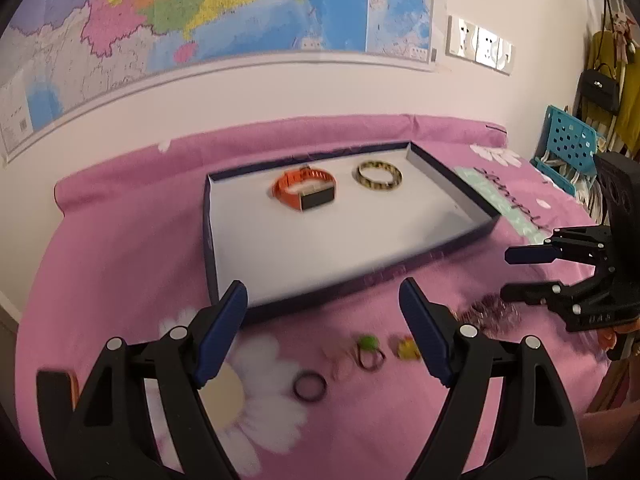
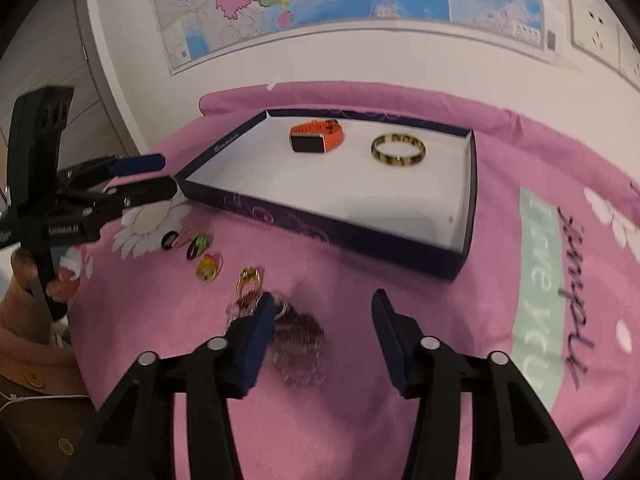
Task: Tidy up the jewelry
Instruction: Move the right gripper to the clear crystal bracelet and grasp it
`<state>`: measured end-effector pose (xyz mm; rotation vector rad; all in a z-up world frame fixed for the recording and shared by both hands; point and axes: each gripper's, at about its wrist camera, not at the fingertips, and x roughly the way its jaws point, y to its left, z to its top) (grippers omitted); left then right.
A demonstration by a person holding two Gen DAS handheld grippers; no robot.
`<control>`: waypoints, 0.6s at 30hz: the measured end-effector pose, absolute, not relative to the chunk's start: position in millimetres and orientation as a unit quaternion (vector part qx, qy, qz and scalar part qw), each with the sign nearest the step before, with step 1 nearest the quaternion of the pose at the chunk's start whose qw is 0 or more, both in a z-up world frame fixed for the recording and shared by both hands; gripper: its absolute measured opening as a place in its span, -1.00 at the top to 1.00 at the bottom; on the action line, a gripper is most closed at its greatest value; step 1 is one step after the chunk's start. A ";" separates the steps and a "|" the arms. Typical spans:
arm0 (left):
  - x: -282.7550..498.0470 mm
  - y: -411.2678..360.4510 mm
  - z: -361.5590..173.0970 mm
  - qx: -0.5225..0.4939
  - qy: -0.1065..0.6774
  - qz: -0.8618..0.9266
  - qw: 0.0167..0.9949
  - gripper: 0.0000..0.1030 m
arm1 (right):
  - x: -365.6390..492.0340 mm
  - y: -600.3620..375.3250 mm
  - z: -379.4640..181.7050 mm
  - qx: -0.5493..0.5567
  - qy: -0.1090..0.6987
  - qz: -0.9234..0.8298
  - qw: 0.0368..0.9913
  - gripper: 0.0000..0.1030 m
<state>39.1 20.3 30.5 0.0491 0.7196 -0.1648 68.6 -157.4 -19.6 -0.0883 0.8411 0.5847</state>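
Observation:
A dark blue shallow box (image 1: 208,240) (image 2: 304,220) with a white floor lies on the pink cloth. In it are an orange watch (image 1: 304,188) (image 2: 316,136) and a gold patterned bangle (image 1: 379,176) (image 2: 398,150). Several rings lie on the cloth in front of the box: a dark ring (image 1: 310,387) (image 2: 170,240), a green one (image 1: 368,346) (image 2: 199,245) and a yellow one (image 1: 405,347) (image 2: 208,267). A purple beaded bracelet (image 2: 298,340) (image 1: 490,314) lies between my right gripper's (image 2: 323,304) open fingers. My left gripper (image 1: 323,292) is open above the rings.
A map hangs on the wall behind. A blue perforated crate (image 1: 568,140) and hanging bags (image 1: 600,88) stand at the right. The pink flowered cloth (image 1: 120,280) covers the surface. A gold clasp piece (image 2: 250,278) lies near the bracelet.

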 end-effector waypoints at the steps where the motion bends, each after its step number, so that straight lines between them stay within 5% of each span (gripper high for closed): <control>1: 35.9 18.9 27.2 0.022 0.355 -0.083 0.931 -0.51 | 66.6 -158.9 -22.0 -0.040 0.405 0.279 0.870 0.15; 18: 15.2 6.0 7.4 0.016 0.373 -0.091 0.923 -0.58 | 51.5 -156.6 -32.6 -0.032 0.416 0.301 0.857 0.57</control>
